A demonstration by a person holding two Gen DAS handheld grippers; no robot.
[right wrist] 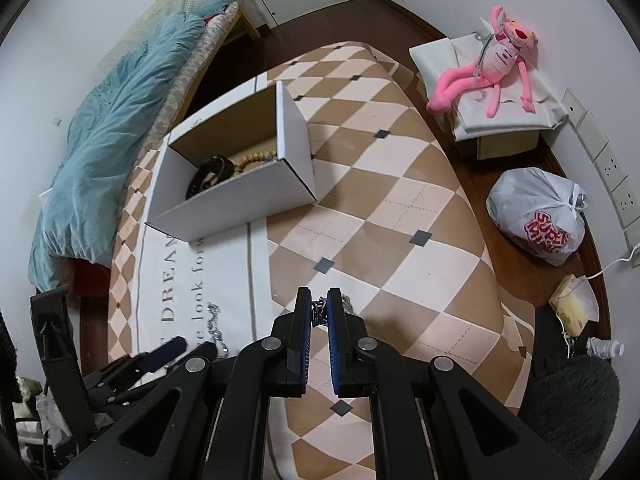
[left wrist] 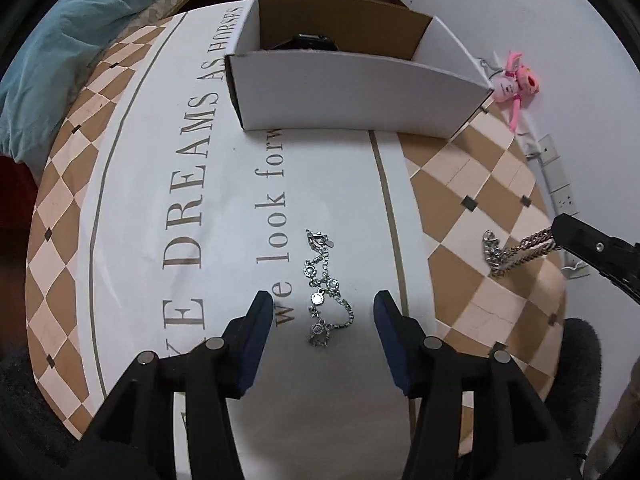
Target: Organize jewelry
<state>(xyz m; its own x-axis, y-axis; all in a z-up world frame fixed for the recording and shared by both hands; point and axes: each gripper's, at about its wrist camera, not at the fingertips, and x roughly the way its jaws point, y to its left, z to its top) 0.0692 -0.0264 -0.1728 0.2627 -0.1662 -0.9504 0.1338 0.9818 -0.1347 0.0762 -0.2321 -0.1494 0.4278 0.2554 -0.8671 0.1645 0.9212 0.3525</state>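
Observation:
A thin silver bracelet with round charms lies on the printed cloth, between and just ahead of my open left gripper; it also shows in the right wrist view. My right gripper is shut on a thick silver chain, seen in the left wrist view hanging from the gripper's tip onto the checkered cloth. An open white cardboard box stands at the far side; in the right wrist view it holds a black band and a beaded string.
The table carries a checkered cloth with a lettered white panel. A pink plush toy lies on a covered box at right. A white plastic bag sits on the floor. A bed with a teal blanket is at left.

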